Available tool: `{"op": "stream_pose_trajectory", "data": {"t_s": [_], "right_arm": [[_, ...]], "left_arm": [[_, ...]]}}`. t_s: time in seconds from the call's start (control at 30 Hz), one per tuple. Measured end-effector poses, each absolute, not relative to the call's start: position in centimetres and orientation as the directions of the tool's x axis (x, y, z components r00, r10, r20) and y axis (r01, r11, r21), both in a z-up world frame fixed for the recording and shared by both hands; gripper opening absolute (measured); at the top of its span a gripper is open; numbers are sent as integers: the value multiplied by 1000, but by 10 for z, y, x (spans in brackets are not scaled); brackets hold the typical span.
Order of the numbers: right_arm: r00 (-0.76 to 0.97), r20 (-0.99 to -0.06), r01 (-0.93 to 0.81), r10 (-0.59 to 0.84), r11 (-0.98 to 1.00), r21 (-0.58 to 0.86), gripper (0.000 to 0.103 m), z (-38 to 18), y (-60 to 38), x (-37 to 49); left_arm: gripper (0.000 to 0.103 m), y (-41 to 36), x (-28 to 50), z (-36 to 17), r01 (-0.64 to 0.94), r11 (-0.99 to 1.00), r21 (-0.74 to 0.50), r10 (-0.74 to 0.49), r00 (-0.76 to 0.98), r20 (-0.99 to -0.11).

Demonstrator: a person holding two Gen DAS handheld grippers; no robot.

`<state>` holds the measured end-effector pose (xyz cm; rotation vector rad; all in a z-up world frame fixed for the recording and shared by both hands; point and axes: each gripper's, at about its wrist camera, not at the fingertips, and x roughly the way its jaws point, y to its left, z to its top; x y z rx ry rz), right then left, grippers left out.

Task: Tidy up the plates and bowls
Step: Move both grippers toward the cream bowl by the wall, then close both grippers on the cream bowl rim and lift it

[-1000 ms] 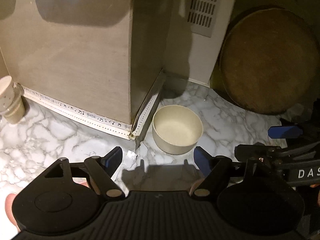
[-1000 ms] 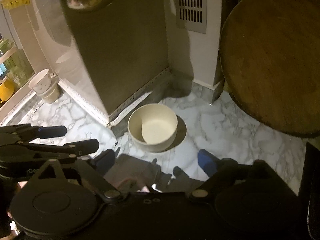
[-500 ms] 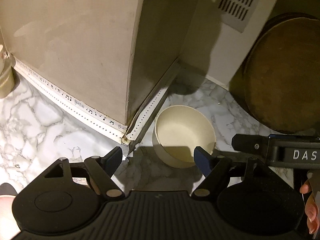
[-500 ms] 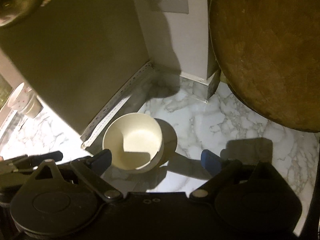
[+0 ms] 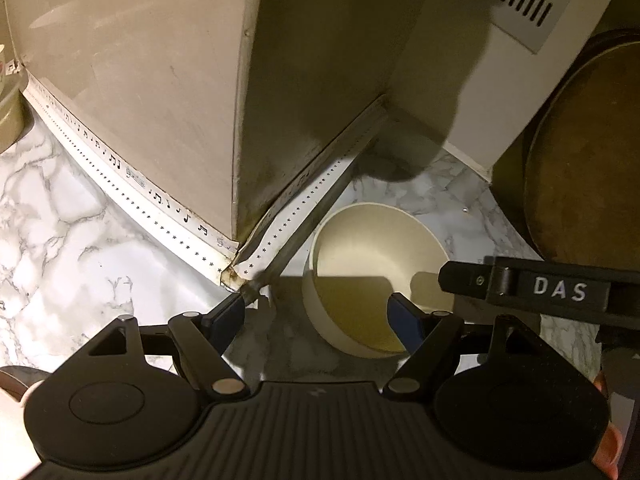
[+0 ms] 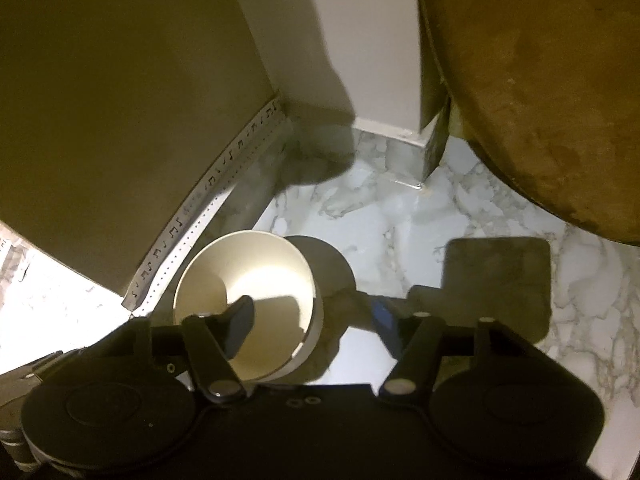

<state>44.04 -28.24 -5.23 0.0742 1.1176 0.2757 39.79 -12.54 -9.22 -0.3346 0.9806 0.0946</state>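
The cream bowl (image 6: pixel 244 296) is sitting on the marble worktop (image 6: pixel 400 232), just beside the taped corner of the grey cabinet (image 5: pixel 160 80). My right tool (image 6: pixel 310 318) is straddling its right wall, one finger inside, one outside; its jaws have just been closing, pads not pressing yet. My left tool (image 5: pixel 316 320) is hanging wide apart, its right finger over the bowl's inside, gripping nothing.

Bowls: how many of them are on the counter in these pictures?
1. The bowl stands on the marble counter beside the cabinet corner. Others may be hidden outside the views.
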Motion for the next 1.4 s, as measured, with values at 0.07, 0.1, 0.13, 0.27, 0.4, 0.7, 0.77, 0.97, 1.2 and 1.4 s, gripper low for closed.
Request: {"op": "stream_pose_trajectory", "data": {"t_s": [0.07,0.1,0.13,0.27,0.4,0.7,0.77,0.97,1.2,1.4], "right_arm": [[402,-879,-183,255,964,195,52,-56,-280,444],[400,-881,-183,254,963,195,49,-58,-279,445],[397,-883,-184,252,964,192,45,-59,-278,446],[388,-885,-183,257,963,199,37,-64,-276,447],[381,-889,-184,255,963,197,29,-70,-276,449],[363,-896,-183,257,962,202,7,-75,-276,449],[364,-896,-184,253,963,197,7,-74,-275,449],[374,-898,-175,233,968,178,7,-70,-272,444],[389,-892,-171,229,970,175,7,-58,-273,431],[400,-889,-173,223,971,166,7,-39,-274,411]], "left_arm": [[77,-126,400,-96,-234,945,-230,-64,556,-828],[77,-127,401,-97,-236,945,-229,-62,556,-829],[73,-128,402,-99,-235,945,-228,-62,555,-830],[58,-130,410,-106,-231,945,-232,-72,545,-835],[40,-134,416,-112,-221,951,-218,-68,537,-841],[21,-136,422,-121,-199,958,-206,-73,526,-847],[20,-136,423,-122,-197,958,-208,-74,530,-845],[17,-136,423,-123,-186,962,-199,-73,529,-846],[14,-137,411,-114,-154,971,-181,-69,545,-836],[14,-137,394,-94,-120,978,-173,-79,555,-828]]}}
